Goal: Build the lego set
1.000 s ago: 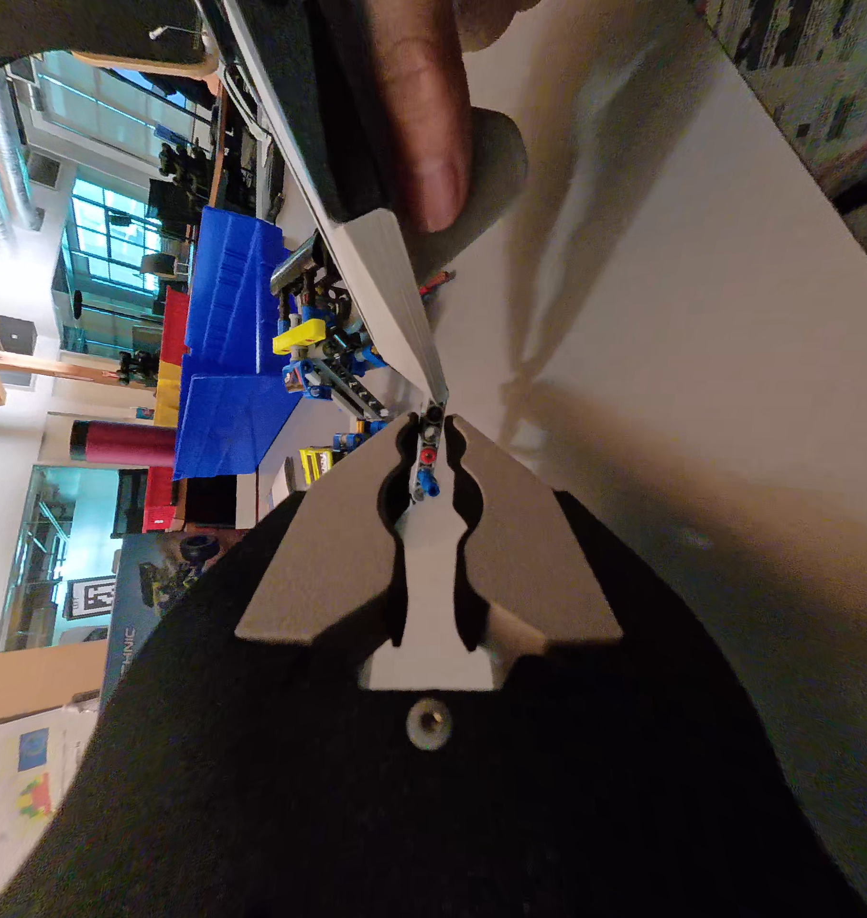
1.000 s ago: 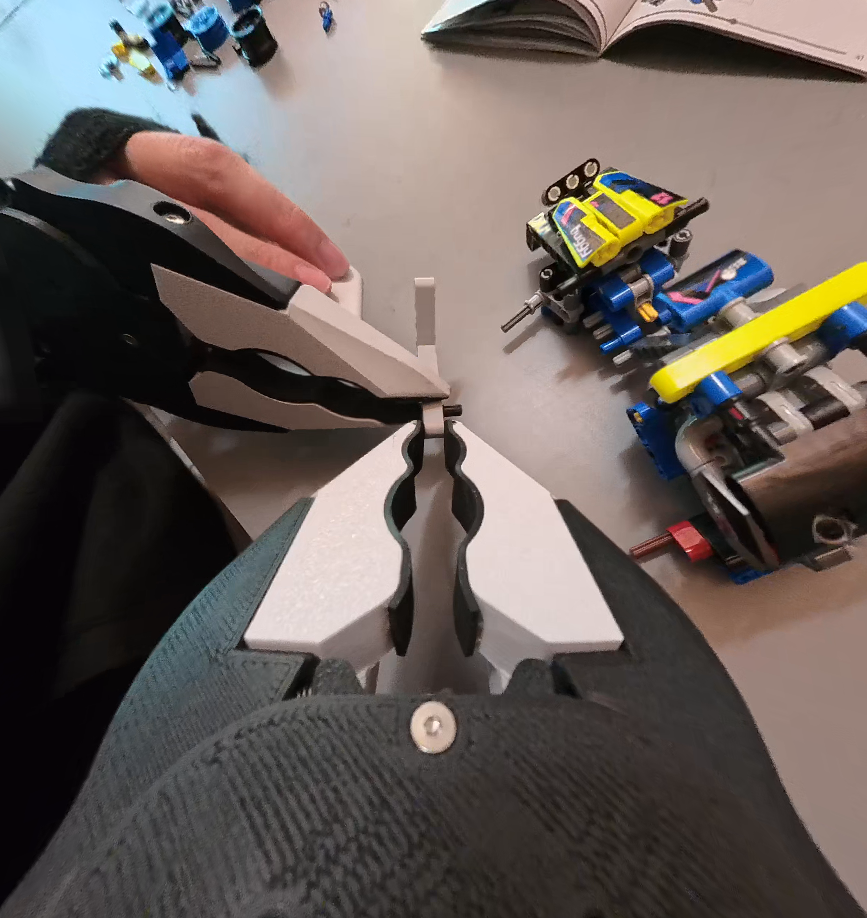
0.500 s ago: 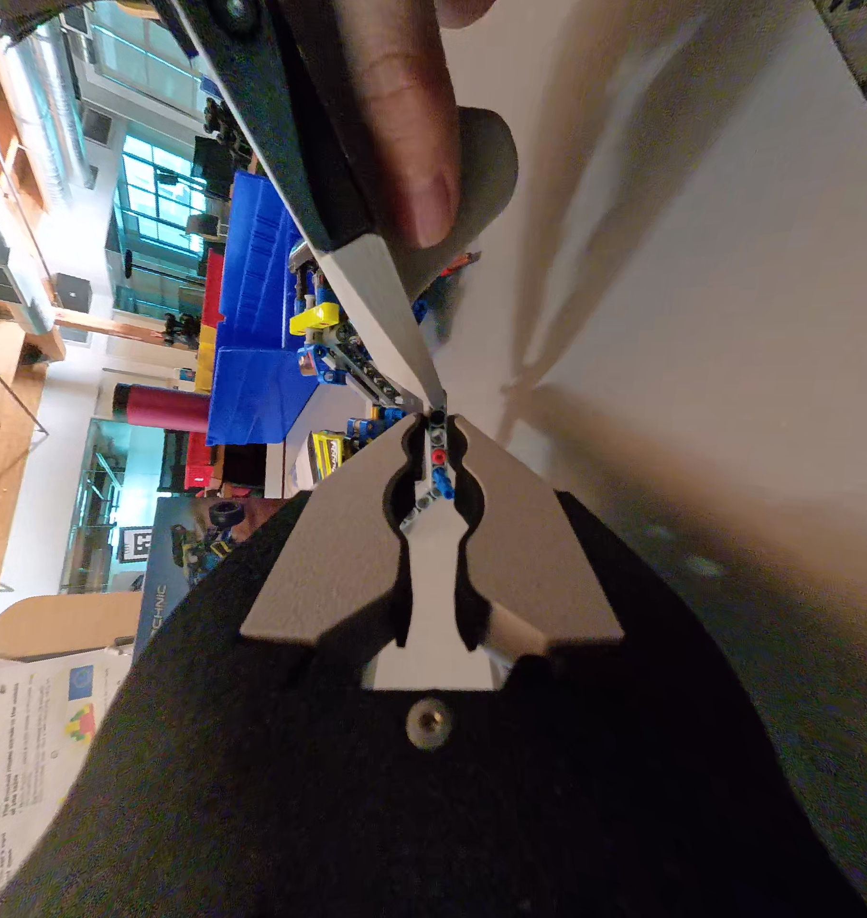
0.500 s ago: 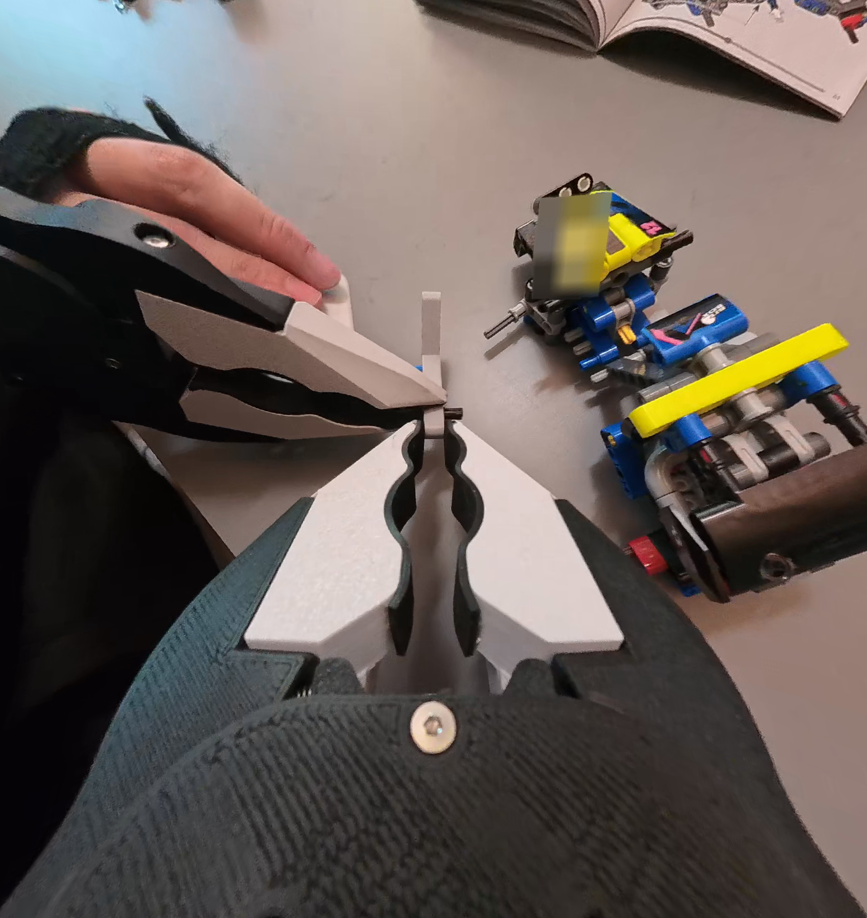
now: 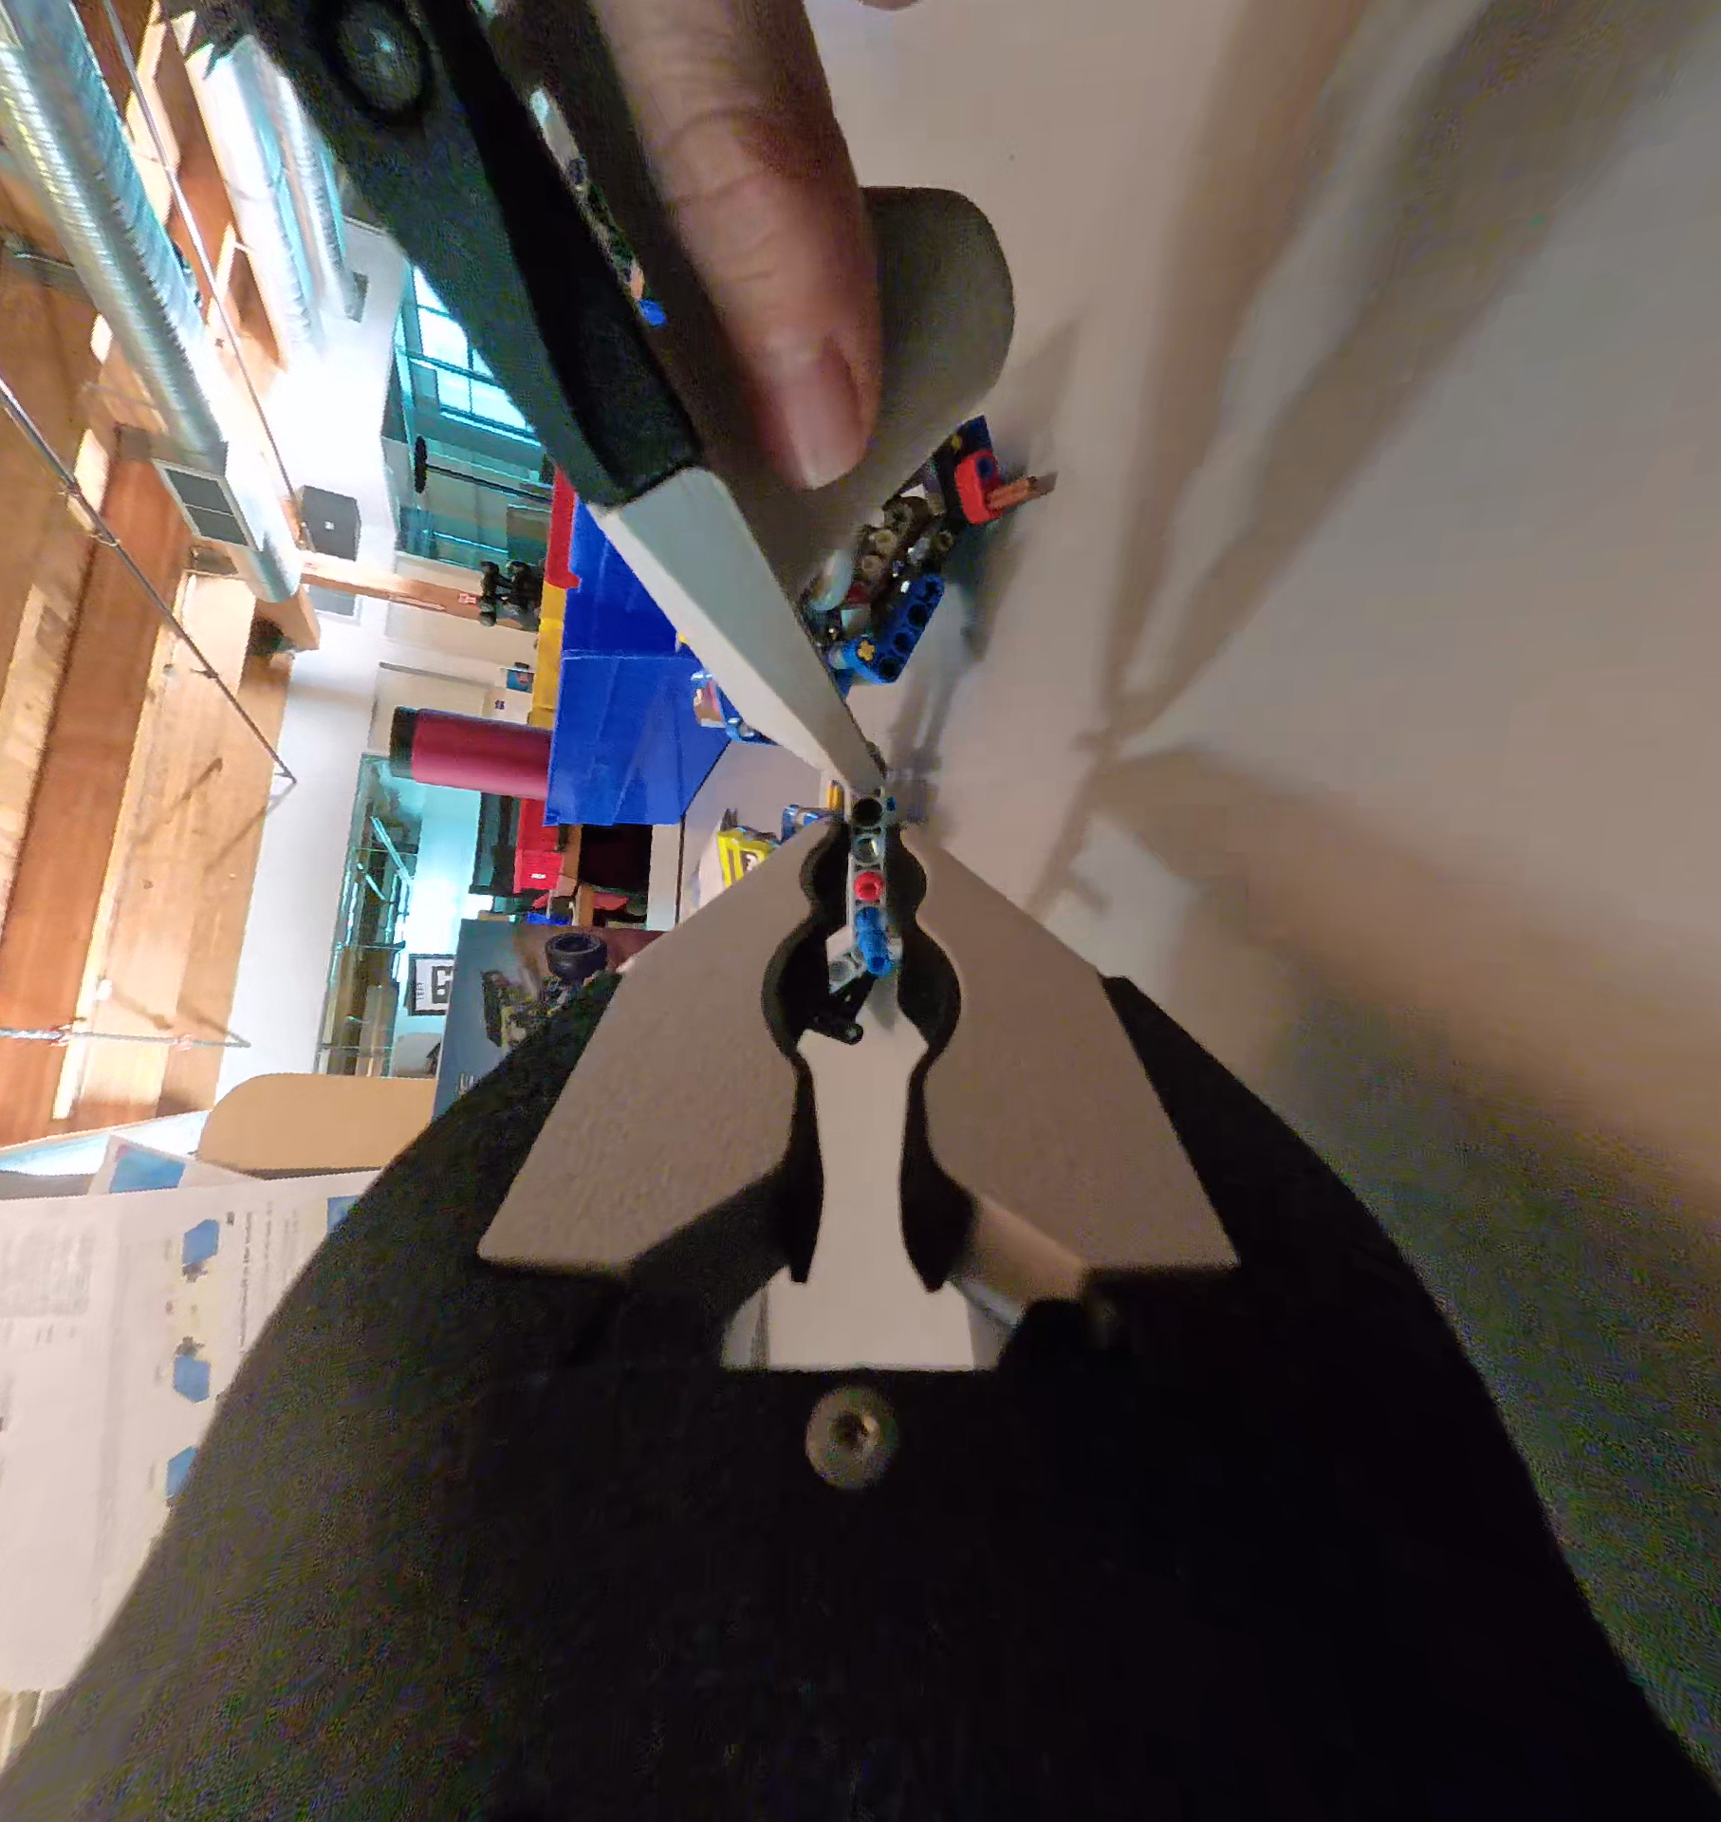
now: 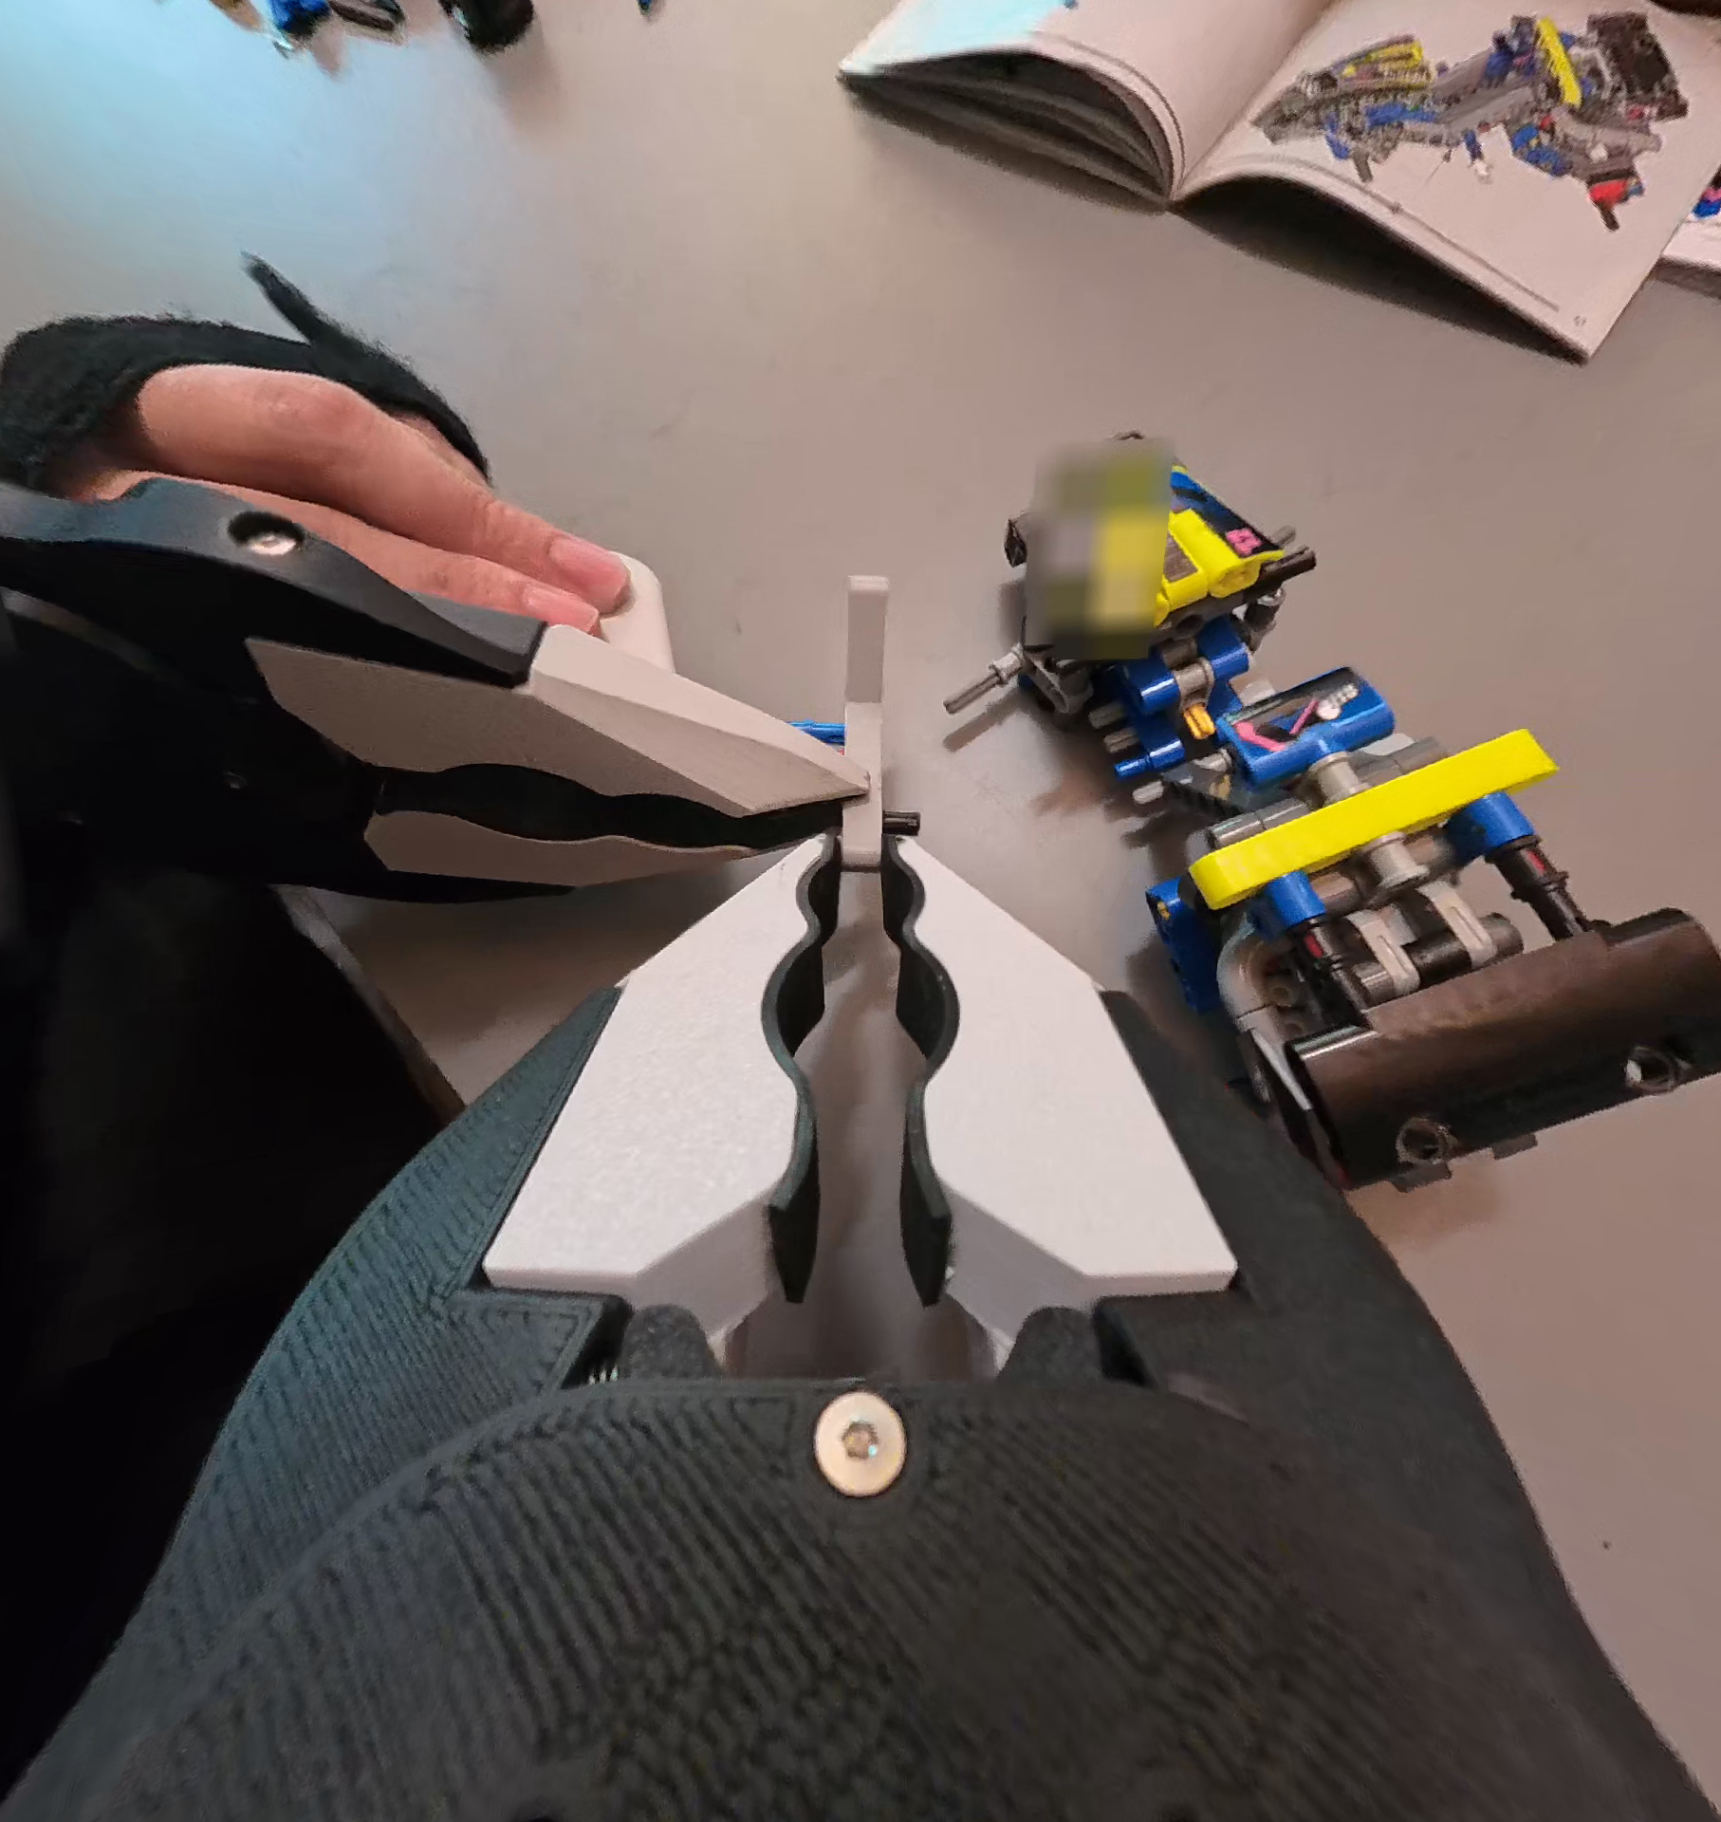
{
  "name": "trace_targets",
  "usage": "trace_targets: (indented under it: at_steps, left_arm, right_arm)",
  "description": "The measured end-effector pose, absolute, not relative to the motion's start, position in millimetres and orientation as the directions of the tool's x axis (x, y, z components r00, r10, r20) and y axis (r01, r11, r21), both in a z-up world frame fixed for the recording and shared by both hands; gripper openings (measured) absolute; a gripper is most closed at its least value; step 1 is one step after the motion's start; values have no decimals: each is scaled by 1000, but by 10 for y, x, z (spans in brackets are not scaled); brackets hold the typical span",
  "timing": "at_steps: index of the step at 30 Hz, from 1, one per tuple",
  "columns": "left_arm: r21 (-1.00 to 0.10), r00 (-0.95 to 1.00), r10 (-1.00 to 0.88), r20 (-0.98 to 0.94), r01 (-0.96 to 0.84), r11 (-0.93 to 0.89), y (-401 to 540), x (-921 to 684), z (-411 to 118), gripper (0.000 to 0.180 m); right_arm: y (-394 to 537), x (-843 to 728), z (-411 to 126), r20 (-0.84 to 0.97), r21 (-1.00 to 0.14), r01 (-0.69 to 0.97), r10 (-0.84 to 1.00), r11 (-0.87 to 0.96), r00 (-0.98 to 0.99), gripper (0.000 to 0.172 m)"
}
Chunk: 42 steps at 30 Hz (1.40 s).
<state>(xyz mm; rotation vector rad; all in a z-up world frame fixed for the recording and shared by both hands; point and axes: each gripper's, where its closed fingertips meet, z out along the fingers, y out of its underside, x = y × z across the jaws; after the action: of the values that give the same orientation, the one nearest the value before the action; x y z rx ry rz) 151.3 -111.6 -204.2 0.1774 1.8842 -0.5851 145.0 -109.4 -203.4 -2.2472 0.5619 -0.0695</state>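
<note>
The left gripper (image 5: pixel 871 848) is clamped on a thin grey beam (image 5: pixel 868 868) with a row of holes; a red pin (image 5: pixel 867 884) and a blue pin (image 5: pixel 874 932) sit in two of them. In the left wrist view the long axis of the beam runs along the fingers, from the tips back toward the camera, and its near end bends a little to the left. The far end with a dark hole stands just past the tips.

The right gripper (image 6: pixel 862 850) is closed on the lower end of the same beam (image 6: pixel 866 670), which in the right wrist view stands upright and points away from the camera, above the grey table (image 6: pixel 738 296). A short black pin (image 6: pixel 901 819) sticks out of it to the right, just above the right fingertip. The left gripper comes in from the left with its tips on the beam; a hand (image 6: pixel 364 493) in a black sleeve holds it.

Right of the beam, well apart from it, lies a blue, yellow and black brick vehicle (image 6: pixel 1330 887). An open booklet (image 6: pixel 1330 118) lies farther back and is cut by the top edge. Part of the vehicle is blurred over. The small parts at the top left are too blurred to make out.
</note>
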Motion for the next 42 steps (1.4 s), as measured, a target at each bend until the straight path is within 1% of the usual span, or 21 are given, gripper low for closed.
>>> trace_targets:
  at_steps: [1,3,4,7,8,9,10,11,12,14,16,18,20,21,26,27,29,31,34,37,42]
  left_arm:
    - [-339,-402,-174,-899,386,858,-1120,1510,-2029,4]
    - [-412,-437,-239,-867,361,836,-1123,1519,-2012,4]
    - [-446,-447,-271,-852,349,825,-1126,1530,-2002,4]
    - [-523,-465,-358,-810,294,800,-1131,1629,-1991,3]
    - [-551,-480,-387,-787,265,791,-1141,1673,-2008,4]
    - [-574,-490,-410,-769,247,781,-1168,1710,-2017,4]
    - [-584,-495,-422,-760,234,777,-1200,1742,-2024,3]
    - [-588,-494,-432,-755,217,779,-1228,1775,-2031,3]
    - [-593,-485,-445,-752,204,779,-1252,1810,-2030,3]
    - [-590,-468,-461,-755,175,789,-1275,1883,-2047,3]
    - [-610,-480,-486,-730,139,780,-1302,1920,-2088,3]
    - [-618,-494,-500,-711,99,780,-1315,1934,-2145,4]
    - [-620,-490,-510,-707,84,780,-1330,1940,-2154,4]
    - [-625,-491,-516,-702,75,777,-1339,1945,-2159,4]
    - [-648,-509,-544,-667,35,761,-1336,1993,-2210,3]
    - [-651,-503,-549,-667,35,758,-1330,2008,-2199,3]
    - [-659,-498,-560,-662,29,752,-1324,2031,-2189,3]
    - [-667,-498,-567,-657,34,744,-1336,2048,-2173,3]
    - [-673,-505,-559,-658,61,737,-1389,2041,-2154,3]
    - [-683,-499,-562,-660,85,725,-1400,2038,-2114,3]
    - [-705,-498,-582,-643,89,703,-1381,2057,-2076,3]
  right_arm:
    - [-1104,1428,-2004,-127,-727,-354,-392,-588,911,8]
    - [-1190,1460,-1818,-77,-758,-283,-350,-588,934,28]
    - [-1280,1530,-1664,-19,-781,-224,-337,-583,941,34]
    - [-1635,1970,-1147,191,-822,-58,-371,-566,909,32]
    - [-1695,2155,-1025,218,-833,-28,-375,-552,901,32]
    - [-1713,2303,-1007,196,-834,-32,-349,-551,917,37]
    - [-1705,2385,-1106,124,-814,-65,-282,-577,951,48]
    - [-1695,2454,-1252,37,-778,-110,-219,-618,975,53]
    - [-1668,2510,-1383,-48,-747,-150,-173,-648,984,54]
    - [-1536,2414,-1525,-227,-718,-210,-63,-664,972,63]
    - [-1426,2354,-1652,-250,-692,-199,-29,-694,968,64]
    - [-1395,2299,-1846,-191,-635,-148,-31,-758,981,75]
    - [-1390,2307,-1979,-78,-595,-91,-56,-799,995,76]
    - [-1367,2294,-1989,-43,-601,-74,-60,-796,997,74]
    - [-1305,2242,-1991,79,-597,10,-46,-802,996,69]
    - [-1269,2214,-1981,84,-608,22,-37,-793,996,65]
    - [-1236,2165,-2022,52,-606,5,-34,-795,998,52]
    - [-1264,2186,-2086,35,-571,-27,-58,-821,998,52]
    - [-1291,2184,-2106,-13,-555,-63,-68,-830,998,53]
    - [-1280,2166,-2099,-127,-589,-116,-50,-800,991,53]
    - [-1221,2134,-2069,-262,-670,-182,0,-719,965,62]
